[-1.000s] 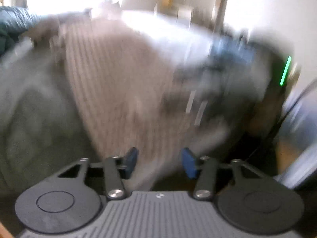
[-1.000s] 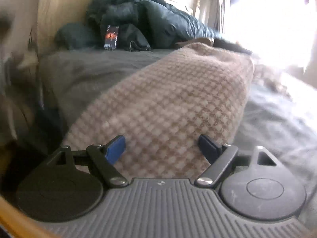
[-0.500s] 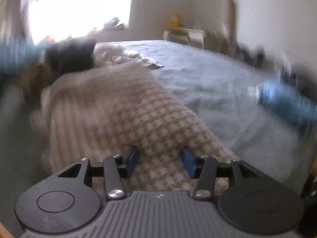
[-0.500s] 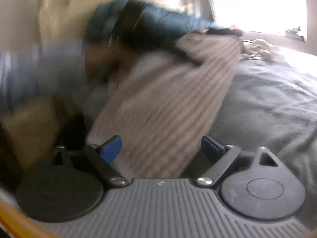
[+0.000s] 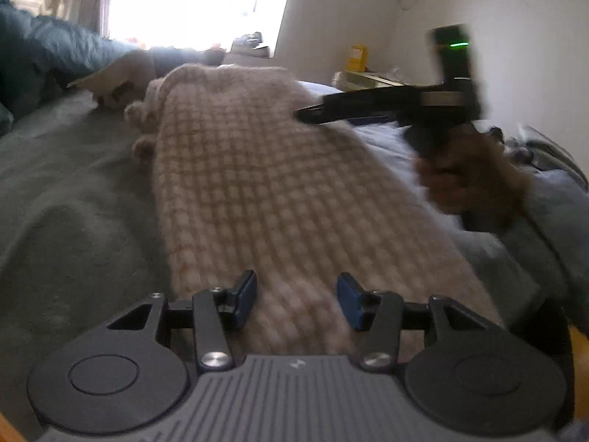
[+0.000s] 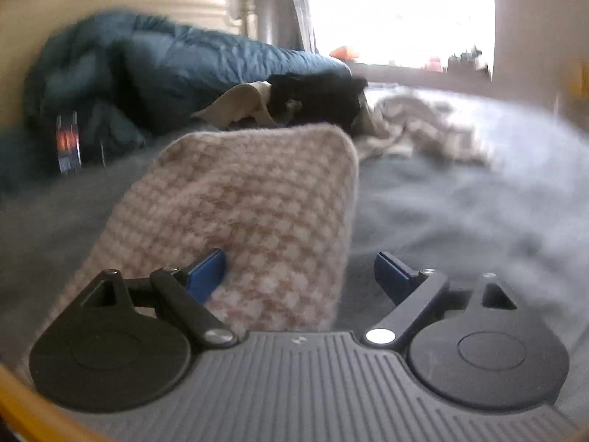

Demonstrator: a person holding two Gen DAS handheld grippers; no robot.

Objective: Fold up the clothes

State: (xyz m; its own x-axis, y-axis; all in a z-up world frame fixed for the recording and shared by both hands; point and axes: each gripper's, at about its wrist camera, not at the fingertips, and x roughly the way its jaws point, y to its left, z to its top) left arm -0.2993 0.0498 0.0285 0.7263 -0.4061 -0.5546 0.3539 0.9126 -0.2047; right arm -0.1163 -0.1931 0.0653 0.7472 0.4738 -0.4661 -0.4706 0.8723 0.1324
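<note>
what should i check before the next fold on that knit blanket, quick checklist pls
1. Left gripper open: ok, its fingers stand apart over the knit blanket.
2. Right gripper open: ok, nothing clamped.
3. Blanket lies as a long folded strip on the grey bedspread: ok.
4. Blanket edge between the right gripper's fingers: ok, the right edge runs through the gap.
5. Far end clear of the loose clothes: cannot tell, too blurred.
6. Layers aligned underneath: cannot tell, hidden.
</note>
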